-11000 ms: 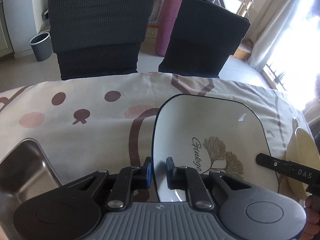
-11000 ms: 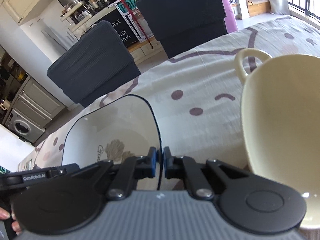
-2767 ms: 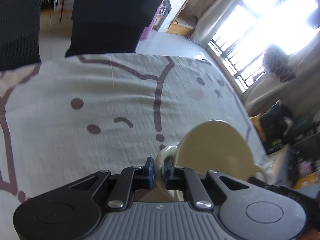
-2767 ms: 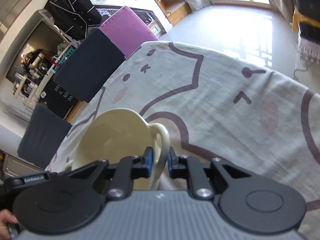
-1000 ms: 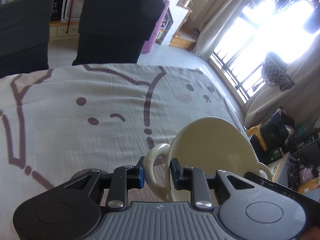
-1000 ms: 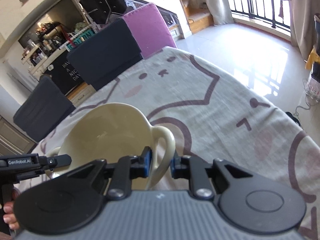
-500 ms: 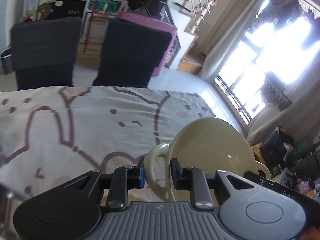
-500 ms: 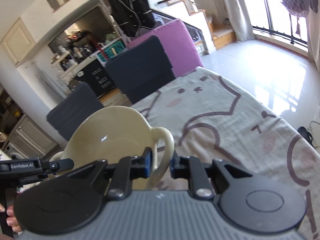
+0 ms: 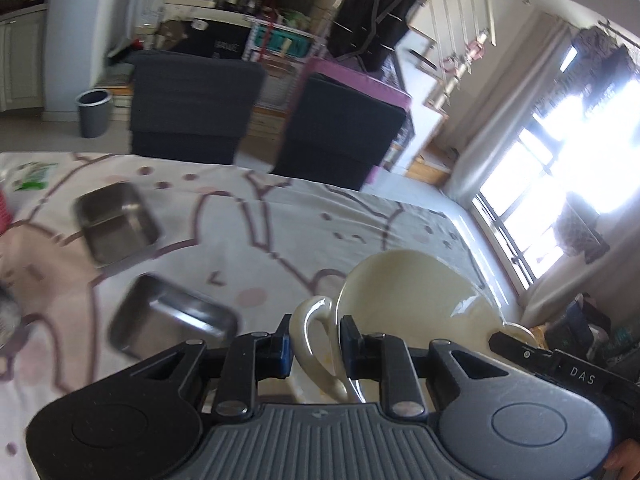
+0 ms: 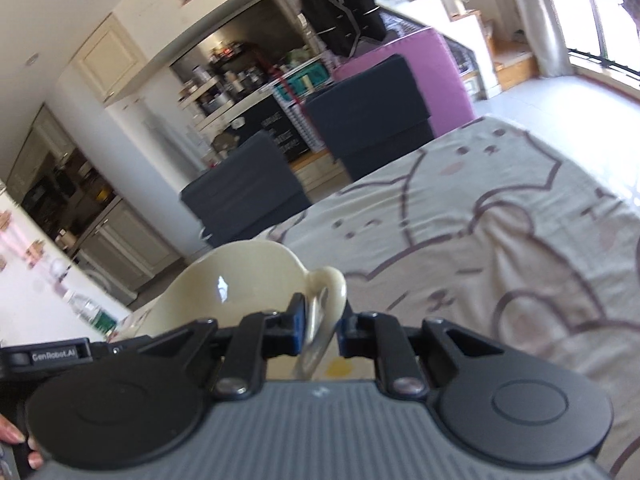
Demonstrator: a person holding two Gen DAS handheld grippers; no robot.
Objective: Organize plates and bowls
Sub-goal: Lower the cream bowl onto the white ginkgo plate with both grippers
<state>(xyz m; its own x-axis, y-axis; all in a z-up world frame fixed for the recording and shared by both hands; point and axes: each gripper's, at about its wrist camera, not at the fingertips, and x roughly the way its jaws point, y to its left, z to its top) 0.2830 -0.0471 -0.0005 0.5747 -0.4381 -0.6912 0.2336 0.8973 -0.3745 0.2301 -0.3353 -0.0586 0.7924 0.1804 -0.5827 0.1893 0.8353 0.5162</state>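
Cartoon tablecloth point(image 9: 280, 240) under steel trays point(image 9: 116, 228); both grippers' fingers point(image 9: 352, 340) pinch bowl point(image 9: 412, 296) handles.

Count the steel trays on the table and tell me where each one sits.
2. One steel tray lies farther back on the tablecloth, toward the chairs; the other steel tray lies nearer, just left of the left hand-held gripper. More may lie outside the view.

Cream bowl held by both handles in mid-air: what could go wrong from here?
The cream bowl hangs only by its thin loop handles, one in the left gripper, one in the right gripper; uneven motion could twist it loose. Two steel trays lie below left, so a low pass could clip them.
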